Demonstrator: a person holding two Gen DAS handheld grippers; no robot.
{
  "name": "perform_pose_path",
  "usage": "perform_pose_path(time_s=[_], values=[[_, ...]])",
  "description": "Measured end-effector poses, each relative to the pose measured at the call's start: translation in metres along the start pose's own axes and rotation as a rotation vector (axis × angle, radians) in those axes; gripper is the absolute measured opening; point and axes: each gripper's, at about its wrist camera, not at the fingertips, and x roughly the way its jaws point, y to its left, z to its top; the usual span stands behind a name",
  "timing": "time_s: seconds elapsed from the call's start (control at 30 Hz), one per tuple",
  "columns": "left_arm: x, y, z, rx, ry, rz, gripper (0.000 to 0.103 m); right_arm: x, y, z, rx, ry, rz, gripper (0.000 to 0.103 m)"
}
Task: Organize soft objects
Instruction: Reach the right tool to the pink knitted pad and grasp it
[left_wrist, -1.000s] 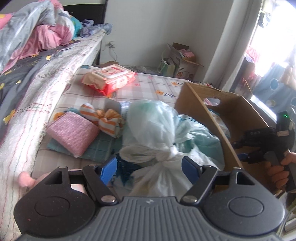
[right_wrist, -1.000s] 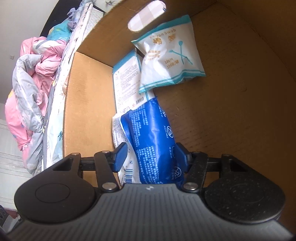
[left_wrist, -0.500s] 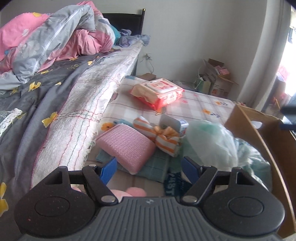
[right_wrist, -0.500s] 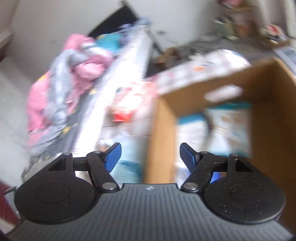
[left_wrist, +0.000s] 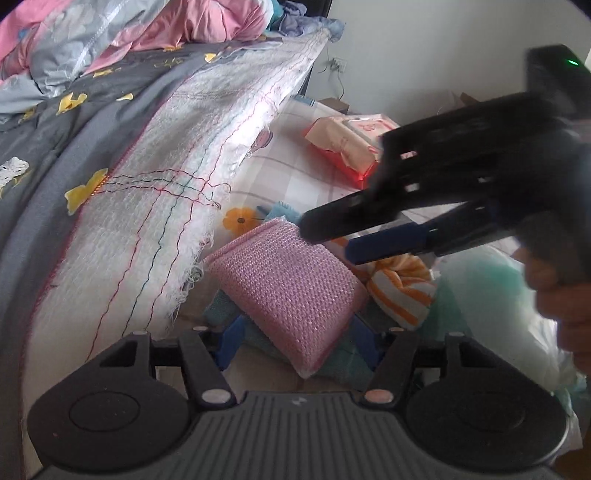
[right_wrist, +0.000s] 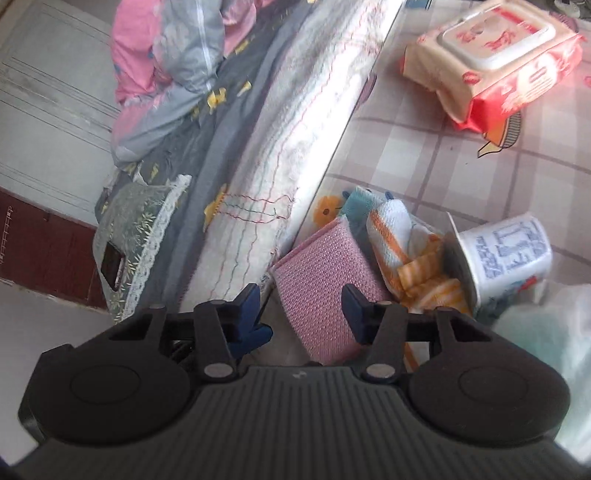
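In front of my left tongs (left_wrist: 295, 345), spread wide with a blue pad on either side, lies the pink sponge pad (left_wrist: 286, 286), resting on a folded teal cloth (left_wrist: 334, 363) on the checked surface (left_wrist: 299, 173) beside the bed's fringed blanket (left_wrist: 177, 173). Its near corner sits between my pads but I can't tell whether they touch it. It looks light, springy and coarse-knitted, so I judge it will compress rather than slip; gripping across the narrow sides near this corner seems best. The right tongs (left_wrist: 328, 242) reach in over its far edge, above an orange-striped towel (left_wrist: 400, 290). From the right wrist, those right tongs (right_wrist: 301, 314) are spread too, the pink sponge pad (right_wrist: 325, 284) partly between them and nothing pinched. Beside it lie the orange-striped towel (right_wrist: 402, 245), a yogurt-style cup (right_wrist: 506, 253) and, well apart, a wipes pack (right_wrist: 491, 62).
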Motion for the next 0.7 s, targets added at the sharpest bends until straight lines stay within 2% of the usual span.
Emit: perform_pose_path(time_s=[0.1, 0.2, 0.33, 0.53, 0.7], values=[[0.010, 0.003, 0.004, -0.008, 0.021, -0.005, 0.062, 0.030, -0.005, 0.012, -0.008, 0.035, -0.060, 0.048], [0.018, 0.005, 0.008, -0.023, 0.046, -0.004, 0.061, 0.041, -0.006, 0.022, -0.029, 0.024, -0.107, 0.050], [0.024, 0.009, 0.011, -0.046, 0.055, -0.006, 0.061, 0.051, -0.012, 0.033, -0.005, 0.035, -0.110, 0.048], [0.027, 0.004, 0.014, -0.048, 0.048, 0.004, 0.062, 0.059, -0.014, 0.031, -0.030, 0.065, -0.114, 0.051], [0.018, -0.001, 0.014, -0.028, 0.021, 0.028, 0.058, 0.057, -0.012, 0.029, -0.020, 0.056, -0.104, 0.053]])
